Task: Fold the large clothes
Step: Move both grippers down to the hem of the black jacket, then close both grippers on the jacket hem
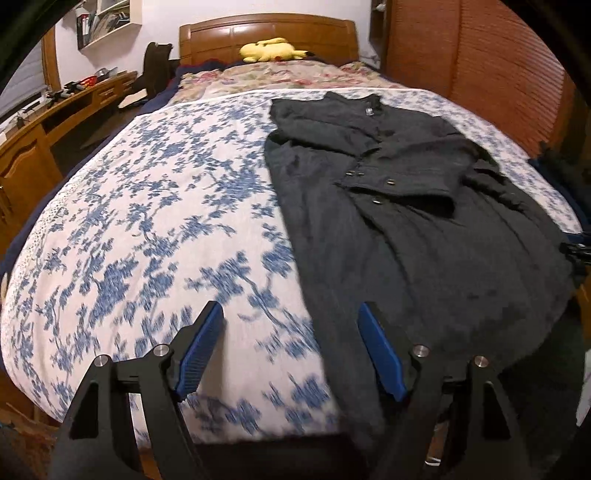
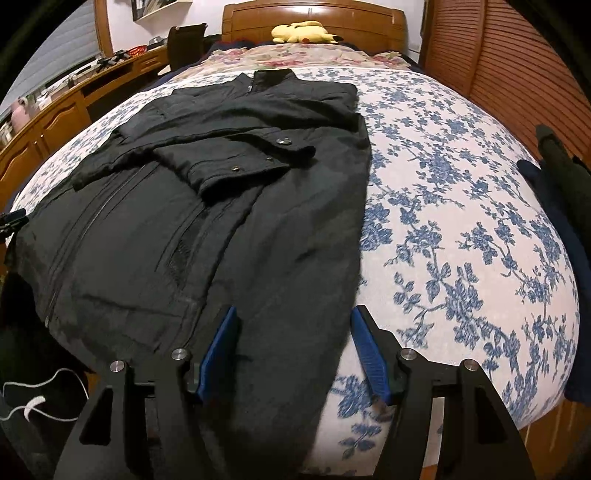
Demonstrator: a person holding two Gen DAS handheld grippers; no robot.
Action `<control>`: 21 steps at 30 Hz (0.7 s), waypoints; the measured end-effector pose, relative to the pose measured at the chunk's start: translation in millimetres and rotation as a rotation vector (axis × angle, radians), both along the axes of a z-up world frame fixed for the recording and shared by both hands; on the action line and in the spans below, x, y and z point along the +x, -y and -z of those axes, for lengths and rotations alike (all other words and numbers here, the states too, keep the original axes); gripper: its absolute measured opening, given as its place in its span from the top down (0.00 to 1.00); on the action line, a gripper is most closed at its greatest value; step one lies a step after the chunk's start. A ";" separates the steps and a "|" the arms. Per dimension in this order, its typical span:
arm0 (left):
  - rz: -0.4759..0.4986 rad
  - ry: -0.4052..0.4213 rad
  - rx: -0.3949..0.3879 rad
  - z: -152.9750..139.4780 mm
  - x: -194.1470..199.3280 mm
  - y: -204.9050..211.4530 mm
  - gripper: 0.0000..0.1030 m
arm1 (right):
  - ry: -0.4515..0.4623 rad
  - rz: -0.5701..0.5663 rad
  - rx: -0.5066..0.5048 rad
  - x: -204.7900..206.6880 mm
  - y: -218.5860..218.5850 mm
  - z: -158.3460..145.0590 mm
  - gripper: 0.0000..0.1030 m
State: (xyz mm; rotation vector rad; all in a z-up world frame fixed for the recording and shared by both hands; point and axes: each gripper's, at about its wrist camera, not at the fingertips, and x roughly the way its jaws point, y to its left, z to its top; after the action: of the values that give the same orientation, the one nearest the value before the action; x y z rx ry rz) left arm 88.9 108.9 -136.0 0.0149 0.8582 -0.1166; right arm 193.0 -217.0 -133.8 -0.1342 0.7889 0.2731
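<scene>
A dark coat (image 1: 406, 206) lies lengthwise on the floral bedspread (image 1: 155, 206), sleeves folded across its front (snaps showing). At lower frame, the left gripper (image 1: 291, 343) and right gripper (image 2: 291, 339) hover released, grasping nothing.

A yellow plush toy (image 1: 272, 50) lies by the wooden headboard (image 1: 266, 31); a desk (image 1: 55, 110) stands alongside.

Both grippers tilt downward, jaws apart and nothing pinched: the left gripper (image 1: 290, 345) spreads its blue pads wide, the right gripper (image 2: 293, 349) likewise.
</scene>
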 end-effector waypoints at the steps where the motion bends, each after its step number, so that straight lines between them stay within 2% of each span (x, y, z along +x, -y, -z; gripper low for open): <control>1: 0.007 0.000 -0.008 -0.3 -2.1 1.0 0.32 | -0.001 -0.006 -0.002 -1.5 -0.8 -0.1 0.36; 5: 0.041 -0.009 -0.050 0.4 -14.0 2.5 0.47 | -0.006 -0.029 0.002 -6.4 -4.4 1.3 0.36; 8: 0.053 -0.014 -0.057 3.0 -15.8 4.7 0.53 | -0.008 -0.032 0.003 -5.8 -4.6 3.4 0.36; 17: 0.065 -0.017 -0.068 4.9 -19.7 11.7 0.53 | -0.011 -0.036 0.000 -3.8 -6.5 6.2 0.36; 21: 0.095 -0.025 -0.079 5.8 -24.3 18.6 0.60 | -0.013 -0.038 0.000 -5.5 -6.7 6.2 0.36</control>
State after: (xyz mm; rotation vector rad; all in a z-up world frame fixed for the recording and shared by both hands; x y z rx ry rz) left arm 64.5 90.3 -141.8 -0.0204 0.8774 -0.2401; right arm 187.6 -210.4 -140.0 -0.1475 0.7999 0.3108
